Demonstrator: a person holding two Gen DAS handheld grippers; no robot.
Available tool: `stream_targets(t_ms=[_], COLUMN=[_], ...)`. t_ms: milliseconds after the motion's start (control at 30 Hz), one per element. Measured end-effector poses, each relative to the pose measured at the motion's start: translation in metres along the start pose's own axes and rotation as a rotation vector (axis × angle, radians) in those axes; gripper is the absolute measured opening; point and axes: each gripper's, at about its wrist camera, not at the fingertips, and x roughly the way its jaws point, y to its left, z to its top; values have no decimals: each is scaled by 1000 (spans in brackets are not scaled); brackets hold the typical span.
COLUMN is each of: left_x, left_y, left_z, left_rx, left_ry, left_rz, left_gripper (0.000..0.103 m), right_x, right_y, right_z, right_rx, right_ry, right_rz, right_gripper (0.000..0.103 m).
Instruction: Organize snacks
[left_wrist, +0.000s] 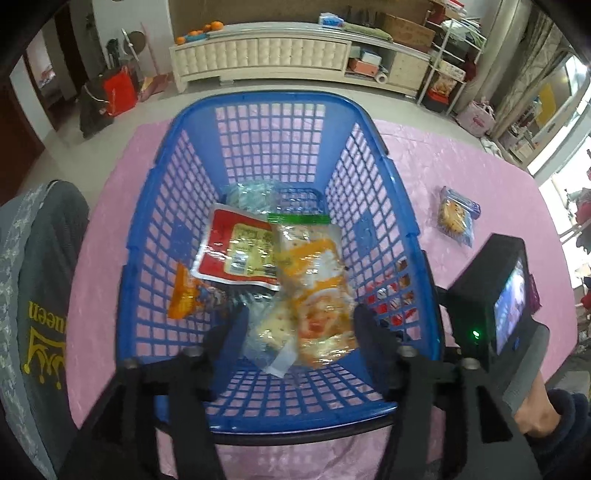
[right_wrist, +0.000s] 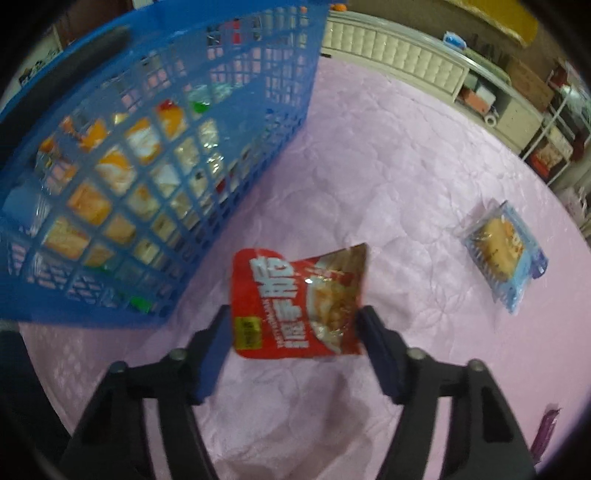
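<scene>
A blue plastic basket (left_wrist: 162, 206) stands on the pink tablecloth and holds several snack packets, among them an orange-and-clear packet (left_wrist: 314, 291) and a red packet (left_wrist: 236, 251). My left gripper (left_wrist: 299, 332) is open above the basket's near end, its fingers on either side of the orange packet without clamping it. My right gripper (right_wrist: 293, 325) is shut on a red snack packet (right_wrist: 295, 302) and holds it above the cloth, right of the basket (right_wrist: 236, 122). A blue-wrapped cracker packet (right_wrist: 498, 251) lies on the cloth further right; it also shows in the left wrist view (left_wrist: 456, 214).
A grey garment with gold print (left_wrist: 33, 295) hangs on a chair at the left table edge. The right gripper's body with a lit screen (left_wrist: 506, 306) sits beside the basket's right wall. A purple item (right_wrist: 546, 432) lies near the right edge. A white cabinet (left_wrist: 266, 59) stands behind.
</scene>
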Motion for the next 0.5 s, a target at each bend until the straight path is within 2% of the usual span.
stream_targets(t_ms=[67, 133, 167, 200, 267, 367, 433, 500], left_x=[-4, -8, -11, -14, -18, -30, -38, -48], left_y=[4, 7, 9, 9, 10, 10, 7, 4], left_z=[-2, -5, -7, -9, -14, -24, -30, -35], left_rx=[-21, -33, -35, -35, -38, -48, -39, -29], left_ry=[-2, -2, -7, -12, -18, -27, -36, -46], left_rz=[-5, -13, -12, -11, -12, -21, -25, -22], left_gripper=[59, 59, 59, 59, 59, 59, 59, 59], right_x=[-7, -15, -19, -25, -30, -43, -56, -67], right_y=[-3, -9, -14, -16, -17, -22, -27, -31], right_z=[-8, -11, -8, -8, -7, -15, -23, -29], right_rx=[12, 45, 59, 77, 96, 110, 159, 174], right_ry=[-5, -11, -19, -22, 3, -2, -3, -14], right_rz=[11, 32, 38, 61, 60, 48, 80, 78], right_gripper=[62, 54, 34, 2, 2, 2, 2, 2])
